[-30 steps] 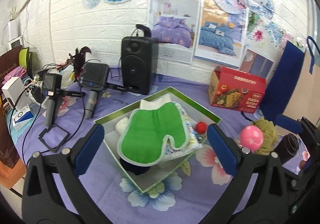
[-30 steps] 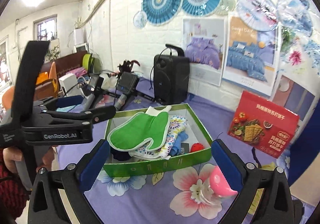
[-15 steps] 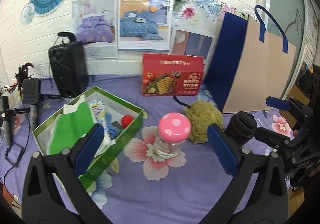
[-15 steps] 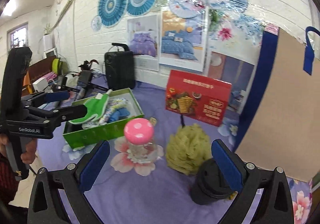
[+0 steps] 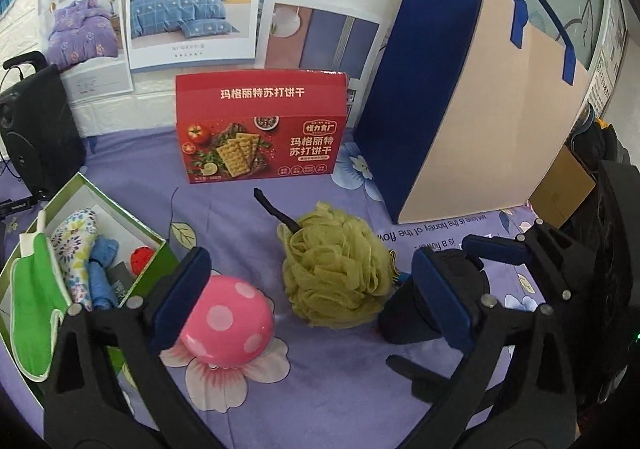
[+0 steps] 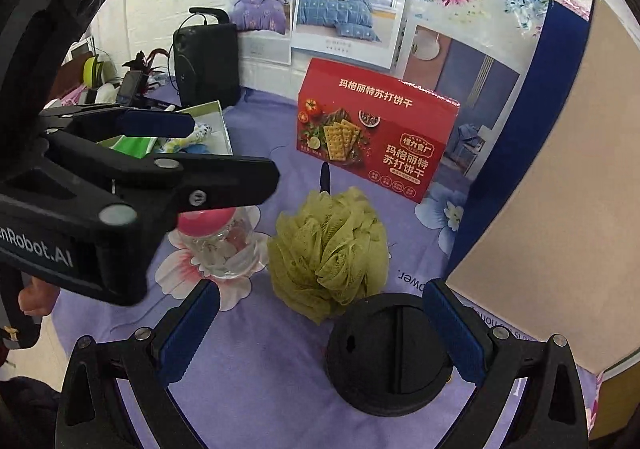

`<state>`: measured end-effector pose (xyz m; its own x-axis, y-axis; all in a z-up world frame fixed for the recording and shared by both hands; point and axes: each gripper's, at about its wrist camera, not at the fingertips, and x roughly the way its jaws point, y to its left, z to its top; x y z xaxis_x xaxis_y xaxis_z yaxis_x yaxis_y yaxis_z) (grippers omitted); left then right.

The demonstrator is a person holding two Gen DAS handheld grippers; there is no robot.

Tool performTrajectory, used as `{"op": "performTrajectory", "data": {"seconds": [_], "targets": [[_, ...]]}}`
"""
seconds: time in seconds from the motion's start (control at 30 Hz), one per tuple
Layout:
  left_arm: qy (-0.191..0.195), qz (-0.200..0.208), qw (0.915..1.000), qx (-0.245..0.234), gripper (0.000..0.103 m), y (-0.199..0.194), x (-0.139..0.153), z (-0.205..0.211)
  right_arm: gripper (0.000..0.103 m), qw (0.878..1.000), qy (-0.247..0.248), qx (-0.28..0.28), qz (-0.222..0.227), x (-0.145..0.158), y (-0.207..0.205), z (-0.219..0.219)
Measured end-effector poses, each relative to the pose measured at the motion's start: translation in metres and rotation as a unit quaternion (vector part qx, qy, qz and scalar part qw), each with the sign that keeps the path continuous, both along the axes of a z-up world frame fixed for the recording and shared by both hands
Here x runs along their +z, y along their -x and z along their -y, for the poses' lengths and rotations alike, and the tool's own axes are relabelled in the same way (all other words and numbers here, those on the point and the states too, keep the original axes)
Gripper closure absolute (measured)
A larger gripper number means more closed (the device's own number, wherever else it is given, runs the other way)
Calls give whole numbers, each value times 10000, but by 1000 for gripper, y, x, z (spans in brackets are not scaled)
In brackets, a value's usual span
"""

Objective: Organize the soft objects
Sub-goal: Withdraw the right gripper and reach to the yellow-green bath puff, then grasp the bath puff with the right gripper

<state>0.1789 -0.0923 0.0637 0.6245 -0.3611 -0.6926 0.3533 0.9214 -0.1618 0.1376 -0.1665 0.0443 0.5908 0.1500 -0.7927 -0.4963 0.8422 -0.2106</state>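
Observation:
An olive-green mesh bath pouf [image 5: 337, 269] [image 6: 328, 255] lies on the purple flowered cloth. My left gripper [image 5: 312, 301] is open and empty, just short of the pouf, which sits between its blue pads. My right gripper [image 6: 320, 329] is open and empty, close behind the pouf. A green box [image 5: 154, 269] at the left holds a green mitt [image 5: 36, 289], a floral cloth [image 5: 74, 245], a blue cloth and a red ball [image 5: 141, 257]. In the right wrist view the left gripper [image 6: 160, 153] hides part of the box.
A glass jar with a pink dotted lid [image 5: 228, 319] [image 6: 218, 241] stands left of the pouf. A black cup lid [image 6: 390, 353] [image 5: 424, 313] sits right of it. A red cracker box [image 5: 260, 129], a blue-and-tan paper bag [image 5: 480, 109] and a black speaker [image 5: 36, 129] stand behind.
Both grippers have swung right, from the green box to the pouf, and come closer to it. Both stay open and empty.

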Motion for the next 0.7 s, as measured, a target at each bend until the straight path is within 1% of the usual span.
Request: {"op": "performTrajectory", "data": {"seconds": [0.03,0.17,0.2,0.3,0.43,0.5,0.57,0.6,0.67,0.7], "targets": [[-5,-74,10000,-2,9,-5,-3,3,0,10000,5,8,-35,-2,-4,0],[1,-396,9992,-11,24,-24,-17,13,1,9994,-152,-79,-304,-13,-24,2],[0,-469,9989,-26,27,-28,-20,15,3,9991,-187,-96,-363,-16,-28,3],[-63,-598,9982,-56,34,-37,-29,21,10,9983,-188,-159,-533,-25,-43,3],[-61,-735,9972,-94,35,-46,-39,26,12,9971,-125,-189,-729,-35,-55,1],[-92,-776,9968,-137,42,-50,-43,30,13,9961,-148,-158,-855,-40,-59,-2],[-148,-839,9962,-187,46,-53,-48,35,13,9957,-80,-174,-909,-43,-63,-4],[-132,-838,9963,-164,49,-55,-50,35,15,9953,-55,-186,-950,-45,-64,-6],[-136,-877,9959,-166,53,-59,-52,36,22,9940,-93,-246,-1057,-49,-70,-6],[-118,-894,9958,-170,58,-61,-53,36,27,9937,-73,-298,-1080,-50,-72,-6]]}}
